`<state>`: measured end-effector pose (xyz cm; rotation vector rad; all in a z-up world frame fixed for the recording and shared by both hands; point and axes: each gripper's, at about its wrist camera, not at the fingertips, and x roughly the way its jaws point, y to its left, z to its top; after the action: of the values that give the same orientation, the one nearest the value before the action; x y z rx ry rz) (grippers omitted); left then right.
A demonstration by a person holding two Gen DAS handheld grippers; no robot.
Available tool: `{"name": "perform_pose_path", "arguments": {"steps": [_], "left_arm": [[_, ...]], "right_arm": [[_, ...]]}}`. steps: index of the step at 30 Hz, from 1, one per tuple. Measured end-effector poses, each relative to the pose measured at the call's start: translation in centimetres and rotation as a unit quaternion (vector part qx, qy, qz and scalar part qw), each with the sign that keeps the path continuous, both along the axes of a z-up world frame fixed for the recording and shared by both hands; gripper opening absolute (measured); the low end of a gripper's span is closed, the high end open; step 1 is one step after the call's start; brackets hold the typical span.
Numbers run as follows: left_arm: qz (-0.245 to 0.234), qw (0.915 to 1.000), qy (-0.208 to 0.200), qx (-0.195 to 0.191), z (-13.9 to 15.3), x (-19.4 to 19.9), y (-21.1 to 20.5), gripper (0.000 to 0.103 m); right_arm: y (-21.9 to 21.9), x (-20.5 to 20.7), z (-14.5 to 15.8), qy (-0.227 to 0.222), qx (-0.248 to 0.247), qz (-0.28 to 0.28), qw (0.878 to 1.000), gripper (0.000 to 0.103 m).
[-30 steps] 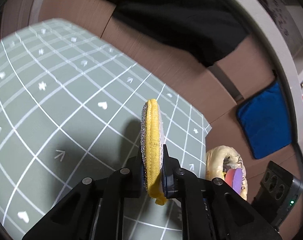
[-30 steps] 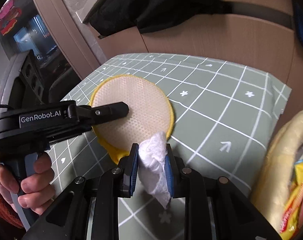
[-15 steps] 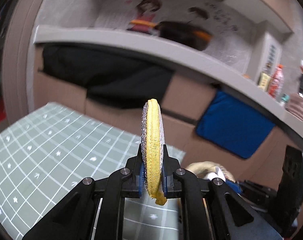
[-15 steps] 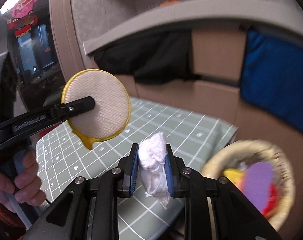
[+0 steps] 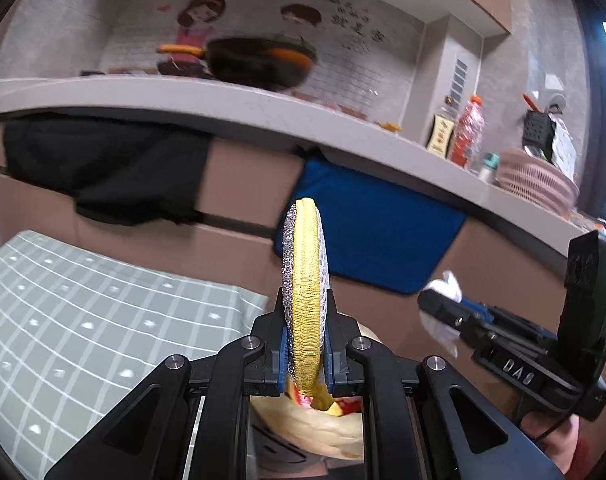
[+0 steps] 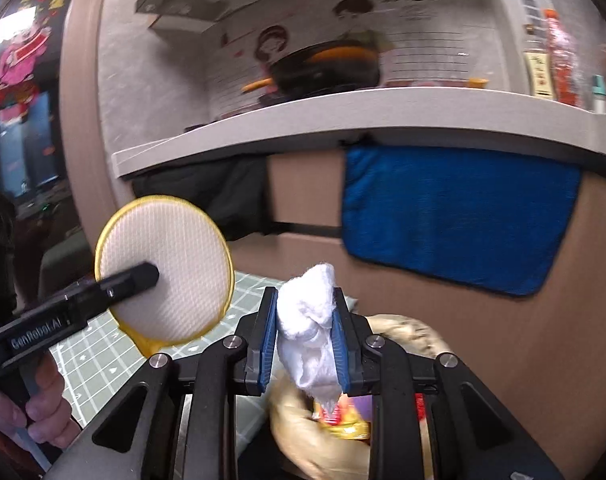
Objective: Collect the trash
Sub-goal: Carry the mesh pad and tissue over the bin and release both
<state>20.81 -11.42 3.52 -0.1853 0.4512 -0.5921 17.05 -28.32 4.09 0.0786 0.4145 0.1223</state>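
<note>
My left gripper (image 5: 306, 354) is shut on a round yellow-rimmed scrub pad (image 5: 305, 280), held edge-on and upright in the air. The pad shows flat-on in the right wrist view (image 6: 163, 268). My right gripper (image 6: 305, 344) is shut on a crumpled white tissue (image 6: 311, 324); the tissue also shows in the left wrist view (image 5: 443, 286). A beige woven basket (image 6: 407, 332) with colourful wrappers sits just below both grippers; its rim shows in the left wrist view (image 5: 315, 428).
A green grid mat (image 5: 83, 320) covers the table at the left. Behind it stand brown cabinets with a blue towel (image 5: 367, 236) and a black cloth (image 5: 103, 168) hanging. A grey counter (image 5: 263, 112) above holds a pan and bottles.
Both grippers have lifted off the mat and swung right, now over the basket. The pad and the tissue stay gripped.
</note>
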Motion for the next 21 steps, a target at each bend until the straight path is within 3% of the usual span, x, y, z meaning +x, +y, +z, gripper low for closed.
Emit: {"name": "perform_pose_path", "arguments": {"steps": [6, 18, 21], "left_arm": [[-0.031, 0.9987, 0.039, 0.011, -3.4, 2.4, -3.6, 0.014], [-0.077, 0.9909, 0.107, 0.023, -9.4, 8.6, -8.3, 0.014], [-0.085, 0.9905, 0.106, 0.019, -9.9, 9.0, -8.4, 0.03]], "right_arm": [[-3.2, 0.4, -1.5, 0.01, 0.019, -0.028, 0.999, 0.025], [-6.8, 5.2, -7.2, 0.068, 0.045, -0.06, 0.995, 0.025], [-7.5, 5.5, -7.8, 0.074, 0.053, -0.07, 0.993, 0.025]]}}
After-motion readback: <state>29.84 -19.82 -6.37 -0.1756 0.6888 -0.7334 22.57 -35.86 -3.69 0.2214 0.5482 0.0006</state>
